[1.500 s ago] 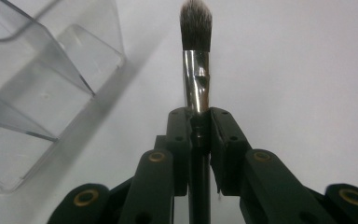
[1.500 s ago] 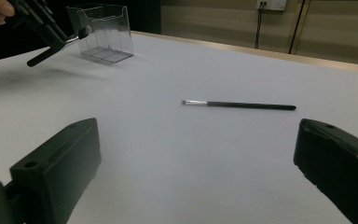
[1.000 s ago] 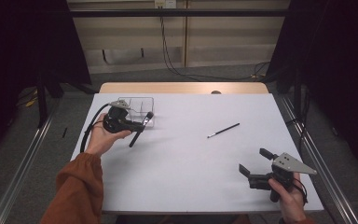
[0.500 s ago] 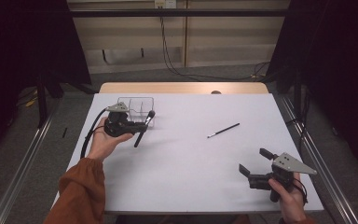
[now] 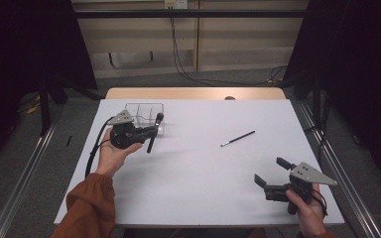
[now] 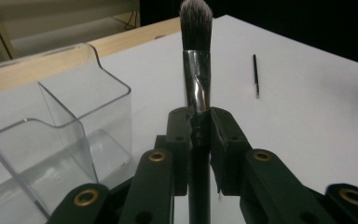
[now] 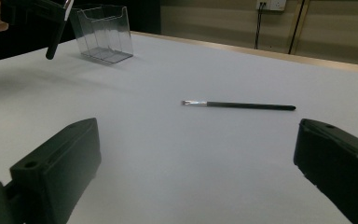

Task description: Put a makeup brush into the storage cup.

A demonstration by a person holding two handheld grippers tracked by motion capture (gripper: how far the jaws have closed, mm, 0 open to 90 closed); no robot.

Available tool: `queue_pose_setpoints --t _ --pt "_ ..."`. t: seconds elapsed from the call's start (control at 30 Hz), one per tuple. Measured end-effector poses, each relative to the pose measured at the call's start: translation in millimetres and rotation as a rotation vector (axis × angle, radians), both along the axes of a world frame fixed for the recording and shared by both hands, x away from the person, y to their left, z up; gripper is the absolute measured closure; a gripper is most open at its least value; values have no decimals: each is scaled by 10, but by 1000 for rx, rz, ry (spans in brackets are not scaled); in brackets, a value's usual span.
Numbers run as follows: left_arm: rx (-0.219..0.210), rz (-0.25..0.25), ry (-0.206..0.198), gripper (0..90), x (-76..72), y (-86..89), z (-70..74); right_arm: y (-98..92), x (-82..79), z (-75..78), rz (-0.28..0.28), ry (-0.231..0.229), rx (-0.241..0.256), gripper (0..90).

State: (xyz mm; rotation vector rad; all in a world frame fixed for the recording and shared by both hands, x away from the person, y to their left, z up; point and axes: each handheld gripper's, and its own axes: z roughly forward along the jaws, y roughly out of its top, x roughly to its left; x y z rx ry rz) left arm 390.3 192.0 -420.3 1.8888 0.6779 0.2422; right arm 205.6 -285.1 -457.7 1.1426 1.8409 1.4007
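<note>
My left gripper (image 5: pixel 152 132) is shut on a thick black makeup brush (image 5: pixel 150 145), held above the table just in front of a clear divided box (image 5: pixel 144 109). In the left gripper view the brush (image 6: pixel 196 60) stands upright between the closed jaws, bristles up, with the clear box (image 6: pixel 60 126) close at the left. A thin black brush (image 5: pixel 238 138) lies flat at mid-table. My right gripper (image 5: pixel 273 171) is open near the front right edge, nothing between its jaws. The thin brush (image 7: pixel 240 105) lies ahead of it in the right gripper view.
The white table top (image 5: pixel 198 188) has a wooden strip (image 5: pixel 193 93) along its far edge. Cables hang on the wall behind. Metal rails run on the floor on both sides. The left gripper's cable (image 5: pixel 95 148) trails toward the left edge.
The left hand has shifted slightly with the brush, bringing its head a little nearer the clear box. The right gripper and the thin brush have not moved.
</note>
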Motion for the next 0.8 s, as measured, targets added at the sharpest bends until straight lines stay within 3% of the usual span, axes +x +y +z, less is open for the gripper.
queue_pose_setpoints --t 0.2,0.27,0.43,0.63,0.8 --pt "-62 8 -19 788 -50 11 69 3 1 1 -1 -1 0 1" --pt "-50 15 -33 788 -59 9 81 2 1 1 -1 -1 0 1" --pt "-87 28 -44 788 -80 11 139 -3 3 0 -1 -1 0 1" --pt "-75 40 -60 788 -61 29 187 2 5 0 -1 0 -1 1" --pt "-90 49 -80 789 -48 4 272 4 3 1 2 -1 0 1"
